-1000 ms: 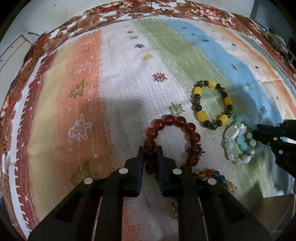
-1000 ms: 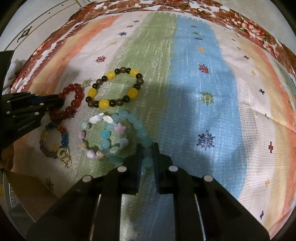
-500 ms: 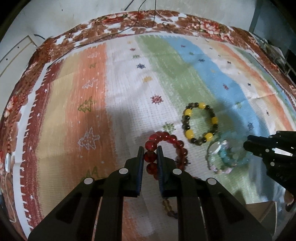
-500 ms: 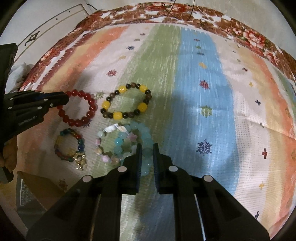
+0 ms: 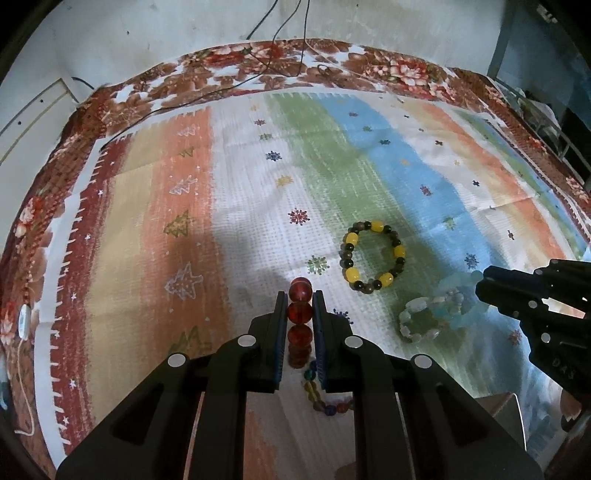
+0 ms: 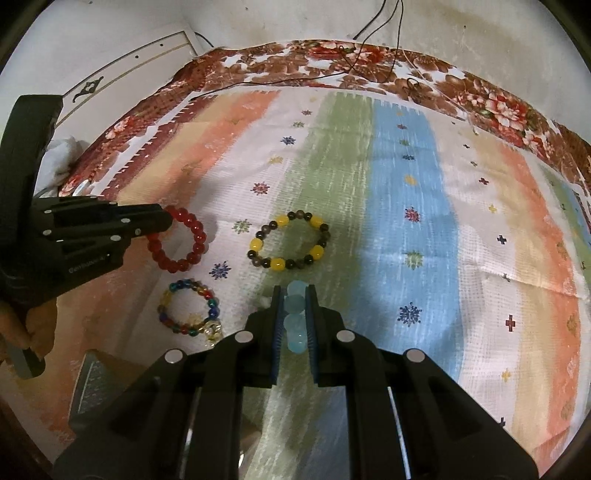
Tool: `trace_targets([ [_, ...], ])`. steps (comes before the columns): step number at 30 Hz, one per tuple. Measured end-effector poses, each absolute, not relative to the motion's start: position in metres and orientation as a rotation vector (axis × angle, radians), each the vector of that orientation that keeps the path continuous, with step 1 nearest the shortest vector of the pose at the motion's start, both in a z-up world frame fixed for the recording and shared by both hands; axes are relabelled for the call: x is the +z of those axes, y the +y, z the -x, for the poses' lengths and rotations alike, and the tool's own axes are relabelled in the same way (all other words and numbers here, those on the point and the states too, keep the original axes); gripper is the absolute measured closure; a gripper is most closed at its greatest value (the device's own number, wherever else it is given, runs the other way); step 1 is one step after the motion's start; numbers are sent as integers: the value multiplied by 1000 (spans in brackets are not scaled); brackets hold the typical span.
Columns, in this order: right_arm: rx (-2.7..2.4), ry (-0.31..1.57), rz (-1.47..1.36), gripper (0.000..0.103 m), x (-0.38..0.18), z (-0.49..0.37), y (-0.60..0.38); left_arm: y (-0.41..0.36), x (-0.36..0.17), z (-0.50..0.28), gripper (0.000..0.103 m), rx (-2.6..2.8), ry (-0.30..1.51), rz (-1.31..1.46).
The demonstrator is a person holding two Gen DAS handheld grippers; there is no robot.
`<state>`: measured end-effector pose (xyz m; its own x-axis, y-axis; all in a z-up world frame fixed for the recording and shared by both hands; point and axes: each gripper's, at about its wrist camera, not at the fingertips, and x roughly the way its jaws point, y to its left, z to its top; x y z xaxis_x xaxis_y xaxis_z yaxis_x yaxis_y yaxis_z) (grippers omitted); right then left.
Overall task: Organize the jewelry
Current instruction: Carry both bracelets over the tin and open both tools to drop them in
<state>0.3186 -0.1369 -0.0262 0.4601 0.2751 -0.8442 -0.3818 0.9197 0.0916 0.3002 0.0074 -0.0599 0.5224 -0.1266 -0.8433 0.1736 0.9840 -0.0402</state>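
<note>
My left gripper (image 5: pixel 300 295) is shut on a red bead bracelet (image 5: pixel 300 312), whose beads stand in a line between the fingers. In the right wrist view this red bracelet (image 6: pixel 177 240) hangs as a ring from the left gripper (image 6: pixel 168 221) above the striped cloth. My right gripper (image 6: pixel 294 291) is shut on a light blue bead bracelet (image 6: pixel 295 321). From the left wrist view the right gripper (image 5: pixel 480 286) holds the blurred blue bracelet (image 5: pixel 460 314), with a pale pastel bracelet (image 5: pixel 421 323) right beside it. A yellow-and-dark bracelet (image 6: pixel 288 240) lies flat between the two grippers.
A multicolour bracelet with a gold charm (image 6: pixel 188 312) lies on the cloth (image 6: pixel 406 184) near the front left. A brown box corner (image 6: pixel 92 384) shows at the lower left, below a person's hand (image 6: pixel 33 328). Thin cables (image 5: pixel 280 26) hang at the wall behind the table.
Both grippers have risen with their bracelets still gripped. The red and the blue bracelet have come up off the cloth, and more of the table and wall shows in both views.
</note>
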Motion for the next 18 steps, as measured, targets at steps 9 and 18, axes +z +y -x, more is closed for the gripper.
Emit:
trace_targets([
  [9,450,901,120,90,19,-294,-127,9,-44,-286,90,-181,977,-21],
  [18,468,905,125,90,23,-282,-123,5,-25,-270,90,-203,940,-6],
])
